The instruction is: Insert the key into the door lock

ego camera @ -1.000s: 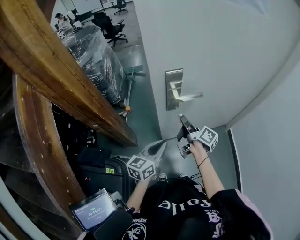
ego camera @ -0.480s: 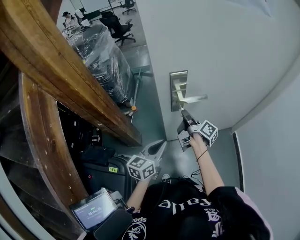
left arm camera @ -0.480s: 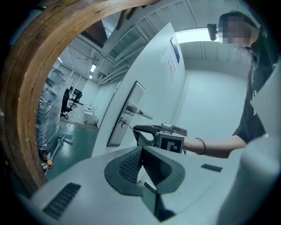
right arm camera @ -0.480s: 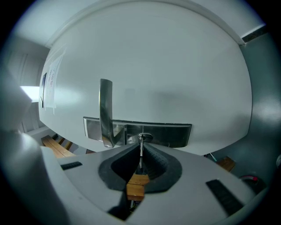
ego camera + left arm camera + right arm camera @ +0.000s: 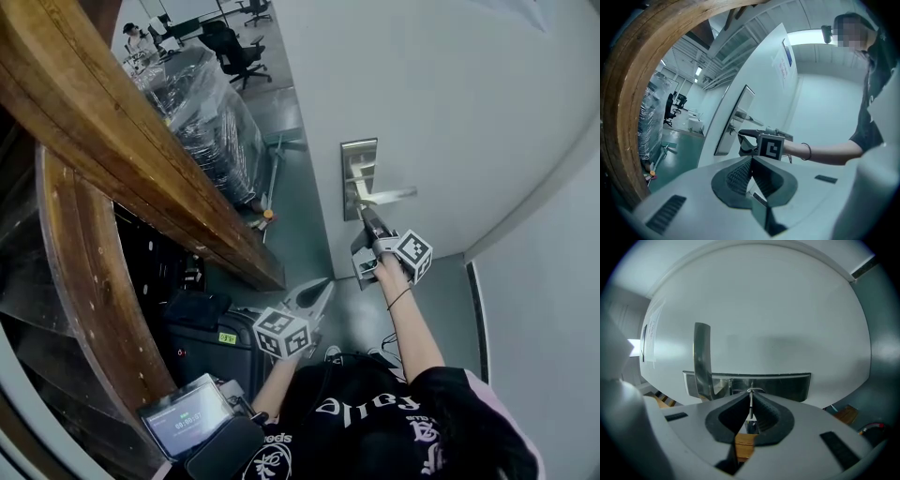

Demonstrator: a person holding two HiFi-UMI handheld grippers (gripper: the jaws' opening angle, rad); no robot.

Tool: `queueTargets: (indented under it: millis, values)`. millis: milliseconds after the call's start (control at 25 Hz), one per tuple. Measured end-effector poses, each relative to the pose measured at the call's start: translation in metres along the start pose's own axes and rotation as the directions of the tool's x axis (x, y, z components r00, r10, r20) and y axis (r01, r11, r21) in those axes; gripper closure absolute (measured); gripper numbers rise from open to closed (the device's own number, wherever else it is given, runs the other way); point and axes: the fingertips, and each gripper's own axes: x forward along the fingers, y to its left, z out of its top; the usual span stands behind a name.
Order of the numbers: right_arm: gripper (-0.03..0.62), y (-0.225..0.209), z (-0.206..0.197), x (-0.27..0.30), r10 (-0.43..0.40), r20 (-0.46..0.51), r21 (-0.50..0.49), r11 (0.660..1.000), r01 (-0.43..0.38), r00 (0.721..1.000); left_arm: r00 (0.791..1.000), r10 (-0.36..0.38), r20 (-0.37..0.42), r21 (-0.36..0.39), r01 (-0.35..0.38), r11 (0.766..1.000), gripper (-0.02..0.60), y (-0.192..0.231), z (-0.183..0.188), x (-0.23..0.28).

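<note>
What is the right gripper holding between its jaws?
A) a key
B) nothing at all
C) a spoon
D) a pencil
A. The right gripper has its jaws shut on a thin metal key, which points at the lock plate on the door.

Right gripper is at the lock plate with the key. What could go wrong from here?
The key is pinched edge-on in the right gripper. If it meets the lock plate off the keyhole, which I cannot make out, it may twist or slip. The door handle stands close beside the jaws and could get bumped.
</note>
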Motion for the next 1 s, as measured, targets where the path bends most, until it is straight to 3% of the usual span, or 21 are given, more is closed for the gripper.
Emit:
queueTargets:
  millis: [280, 440, 760, 1000]
  values:
    - [0.559, -0.001, 0.001, 0.01, -0.006, -0.005, -0.095, 0.995, 0.005, 1.0, 1.0, -0.001, -0.009, 0.009, 0.001, 1.0, 0.577, 0.003, -0.003, -0.003]
    - [0.559, -0.001, 0.002, 0.017, -0.048, -0.041, -0.234, 0.972, 0.037, 0.998, 1.0, -0.015, -0.019, 0.018, 0.016, 1.0, 0.577, 0.001, -0.006, -0.003]
    - [0.557, 0.002, -0.006, 0.001, -0.077, -0.05, -0.338, 0.939, 0.056, 0.996, 1.0, -0.017, -0.019, 0.01, 0.017, 1.0, 0.577, 0.006, -0.009, -0.018]
    - [0.557, 0.01, -0.034, -0.048, -0.106, -0.096, -0.495, 0.868, 0.045, 0.99, 0.999, -0.035, -0.023, -0.018, 0.035, 0.999, 0.577, 0.005, -0.018, -0.031]
